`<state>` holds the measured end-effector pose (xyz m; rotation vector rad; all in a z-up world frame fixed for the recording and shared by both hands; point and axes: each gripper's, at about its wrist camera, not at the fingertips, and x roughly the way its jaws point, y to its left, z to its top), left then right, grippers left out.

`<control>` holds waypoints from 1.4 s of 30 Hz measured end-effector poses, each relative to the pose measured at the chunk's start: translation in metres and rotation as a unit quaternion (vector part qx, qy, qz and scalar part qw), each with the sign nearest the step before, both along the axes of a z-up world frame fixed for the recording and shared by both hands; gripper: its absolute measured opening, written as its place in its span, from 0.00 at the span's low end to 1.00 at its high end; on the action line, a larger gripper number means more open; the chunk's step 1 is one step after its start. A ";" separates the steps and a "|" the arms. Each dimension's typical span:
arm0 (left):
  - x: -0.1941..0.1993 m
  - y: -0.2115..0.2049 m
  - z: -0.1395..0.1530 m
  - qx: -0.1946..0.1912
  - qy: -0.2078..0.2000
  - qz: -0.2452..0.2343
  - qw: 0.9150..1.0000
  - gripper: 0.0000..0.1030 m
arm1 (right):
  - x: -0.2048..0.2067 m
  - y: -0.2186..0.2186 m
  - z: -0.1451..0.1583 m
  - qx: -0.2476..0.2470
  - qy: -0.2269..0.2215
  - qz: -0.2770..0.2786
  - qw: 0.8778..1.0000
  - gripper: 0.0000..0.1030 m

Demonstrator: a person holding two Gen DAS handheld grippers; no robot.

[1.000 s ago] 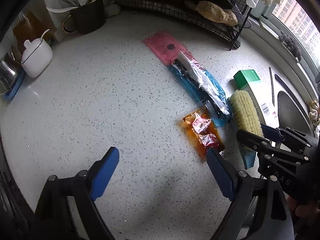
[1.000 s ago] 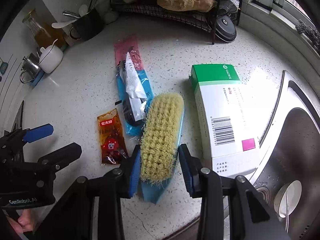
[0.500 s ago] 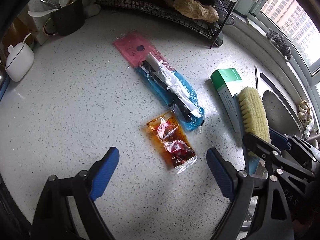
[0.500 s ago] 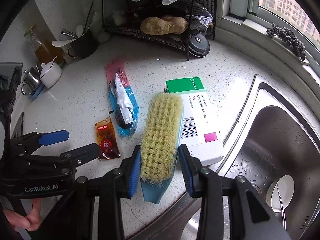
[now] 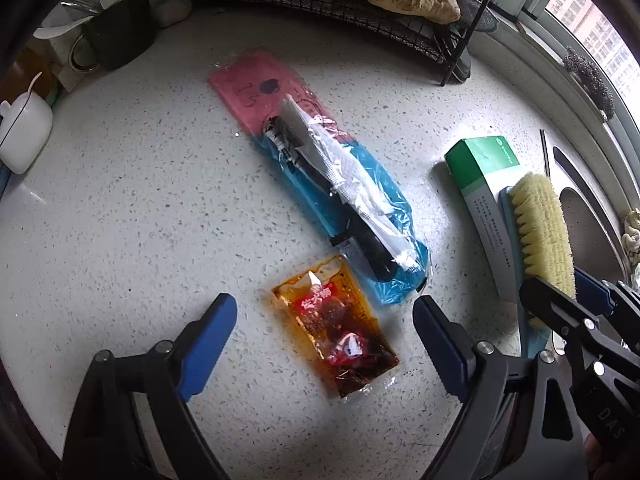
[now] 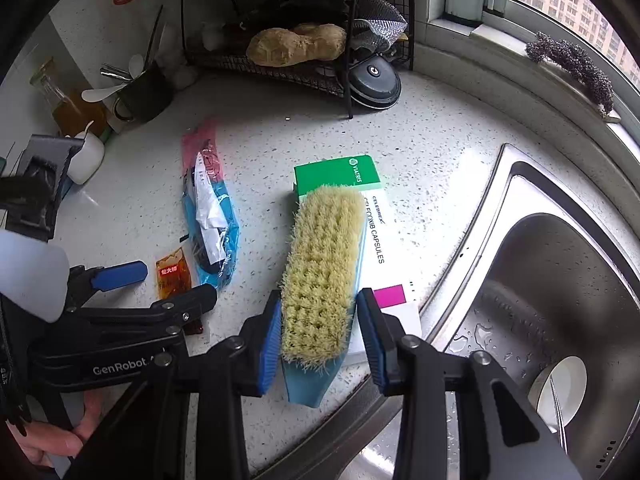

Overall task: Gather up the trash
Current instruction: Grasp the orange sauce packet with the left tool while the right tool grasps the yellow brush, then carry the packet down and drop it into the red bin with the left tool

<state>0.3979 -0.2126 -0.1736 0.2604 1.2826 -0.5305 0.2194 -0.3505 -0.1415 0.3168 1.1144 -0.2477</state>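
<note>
Here, in the left wrist view, my left gripper [image 5: 325, 330] hangs low in the frame with its jaws spread wide, pinching nothing. The sauce packet [image 5: 336, 326], orange and red, lies flat on the speckled countertop [image 5: 120, 208] between the two blue pads, touching neither. Just above it, running toward the upper centre, lies the pink and blue plastic wrapper [image 5: 320, 176] with a dark item and crumpled white film inside. At the right edge, the green and white carton [image 5: 480, 184] lies near the sink rim, and the scrub brush [image 5: 540, 232] shows in front of it, carried by my right gripper [image 5: 560, 296]. A black wire rack [image 5: 360, 4] spans the top; a dark mug of utensils [image 5: 116, 36] stands at upper left.

In the right wrist view, my right gripper [image 6: 318, 334] sits at lower centre, jaws pinching the scrub brush [image 6: 324, 272] by its sides, bristles facing the camera. The brush overlaps the carton [image 6: 360, 184] in the picture. The wrapper [image 6: 210, 208] lies at centre left, the sauce packet [image 6: 172, 274] below it. My left gripper [image 6: 160, 284] shows at lower left, above the packet, held by a hand [image 6: 52, 440]. The steel sink [image 6: 552, 300] fills the right.
</note>
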 end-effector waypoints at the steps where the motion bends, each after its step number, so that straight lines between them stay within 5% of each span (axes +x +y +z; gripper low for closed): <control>1: 0.001 -0.002 -0.001 0.005 0.000 0.002 1.000 0.85 | 0.001 0.000 0.000 0.000 -0.001 0.001 1.000 0.34; 5: -0.004 -0.013 -0.005 0.044 -0.016 -0.018 0.999 0.85 | 0.001 -0.002 0.000 0.006 -0.003 -0.004 1.000 0.34; 9: -0.011 -0.013 -0.004 0.039 -0.028 -0.022 0.999 0.78 | -0.002 -0.003 -0.001 0.006 -0.001 -0.007 1.000 0.34; 11: -0.017 -0.009 0.003 0.030 -0.039 -0.026 0.998 0.49 | -0.004 -0.003 0.000 0.005 -0.002 -0.008 1.000 0.34; 17: -0.026 0.002 0.007 0.004 -0.021 -0.030 0.999 0.12 | -0.010 0.008 0.004 0.001 -0.003 -0.002 1.000 0.34; 27: -0.068 0.056 0.025 -0.016 -0.034 -0.013 0.999 0.10 | -0.029 0.043 0.020 -0.006 -0.018 0.034 0.999 0.34; 42: -0.164 0.196 0.074 -0.033 -0.074 0.062 0.995 0.10 | -0.093 0.153 0.047 0.002 -0.053 0.120 0.991 0.34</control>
